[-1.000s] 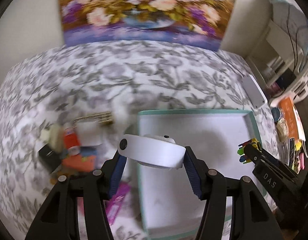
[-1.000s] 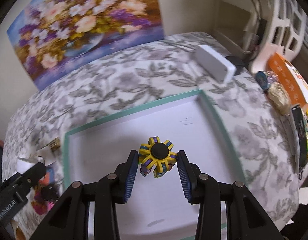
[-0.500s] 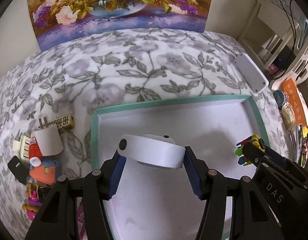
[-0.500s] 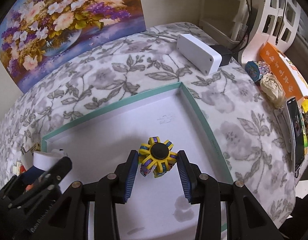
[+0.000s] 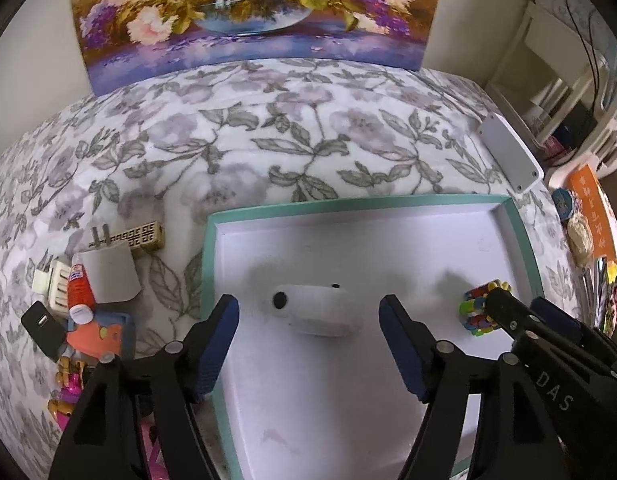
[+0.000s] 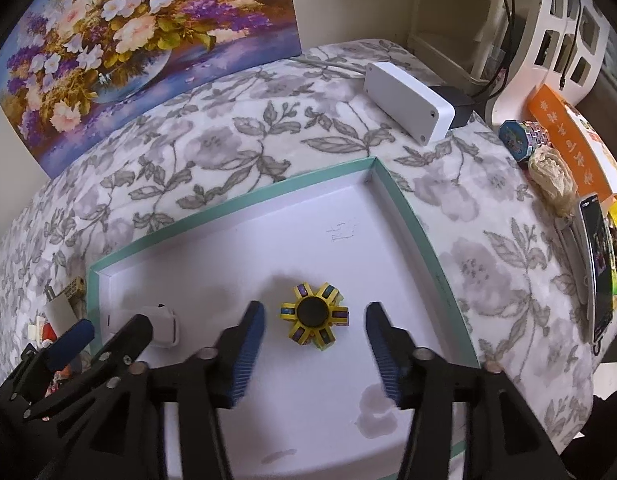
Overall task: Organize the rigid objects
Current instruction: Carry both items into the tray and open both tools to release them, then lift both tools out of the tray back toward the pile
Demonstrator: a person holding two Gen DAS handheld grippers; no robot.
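Observation:
A white tray with a teal rim (image 5: pixel 206 264) (image 6: pixel 420 224) lies on the floral blanket. A white rounded case (image 5: pixel 314 312) lies on the tray floor between the open fingers of my left gripper (image 5: pixel 308 320); it also shows in the right wrist view (image 6: pixel 156 322). A yellow multicoloured fidget spinner (image 6: pixel 314 314) lies on the tray between the open fingers of my right gripper (image 6: pixel 314 332); it also shows in the left wrist view (image 5: pixel 478 312). Neither gripper touches its object.
A pile of small items lies left of the tray: a white plug adapter (image 5: pixel 108 274), a gold patterned block (image 5: pixel 142 236), a red-and-white tube (image 5: pixel 78 288), a black charger (image 5: pixel 42 324). A white box (image 6: pixel 408 102) lies beyond the tray. A phone (image 6: pixel 598 256) and clutter sit at right.
Both grippers opened and let go: the white case and the spinner now lie on the tray floor. Both grippers came lower and closer to the tray.

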